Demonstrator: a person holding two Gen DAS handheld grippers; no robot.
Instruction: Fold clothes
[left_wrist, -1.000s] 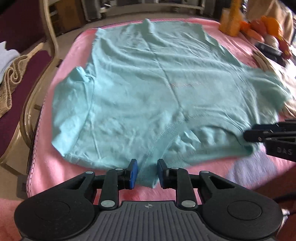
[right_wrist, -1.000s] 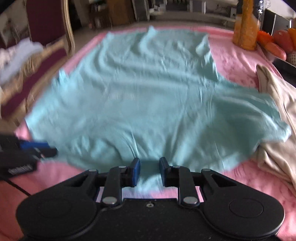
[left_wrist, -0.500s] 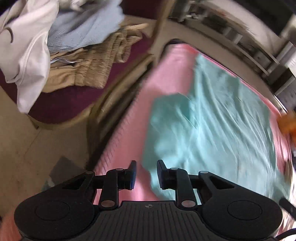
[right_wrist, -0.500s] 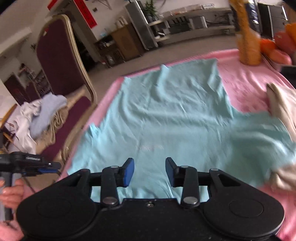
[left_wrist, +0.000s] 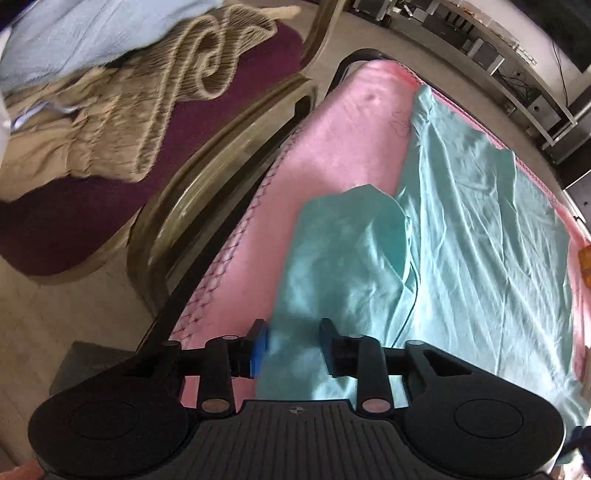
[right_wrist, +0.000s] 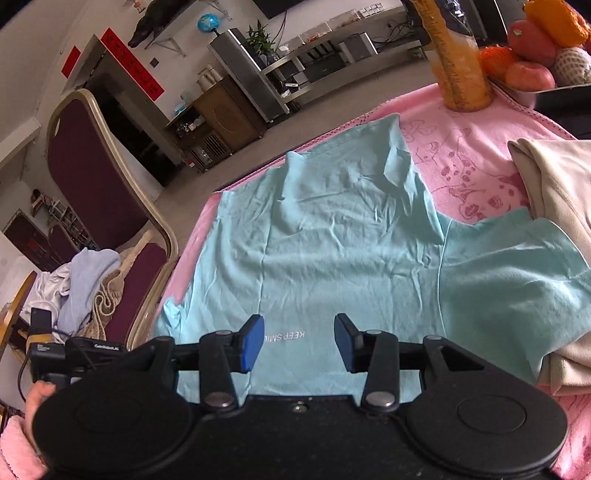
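A teal T-shirt (right_wrist: 351, 240) lies spread flat on the pink table cover (right_wrist: 480, 155), its small printed text near my right gripper. My right gripper (right_wrist: 299, 343) hovers over the shirt's chest; its jaws are opening and hold nothing. The right sleeve (right_wrist: 509, 277) spreads out toward a beige garment. In the left wrist view the same T-shirt (left_wrist: 480, 240) runs away to the right, and its left sleeve (left_wrist: 343, 240) lies folded in. My left gripper (left_wrist: 291, 347) points down at that sleeve's near end; its jaws are closing but still stand apart, with sleeve cloth between them.
A maroon chair (left_wrist: 92, 221) with a gold frame stands close to the table's left edge, piled with beige and pale blue clothes (left_wrist: 110, 110). A beige garment (right_wrist: 554, 203) lies at the right. An orange bottle (right_wrist: 458, 66) and a fruit bowl (right_wrist: 535, 55) stand at the far right corner.
My left gripper swung from the shirt's collar edge to the left sleeve and rolled toward the chair. My right gripper let go of the near edge, opened wider and rose over the chest.
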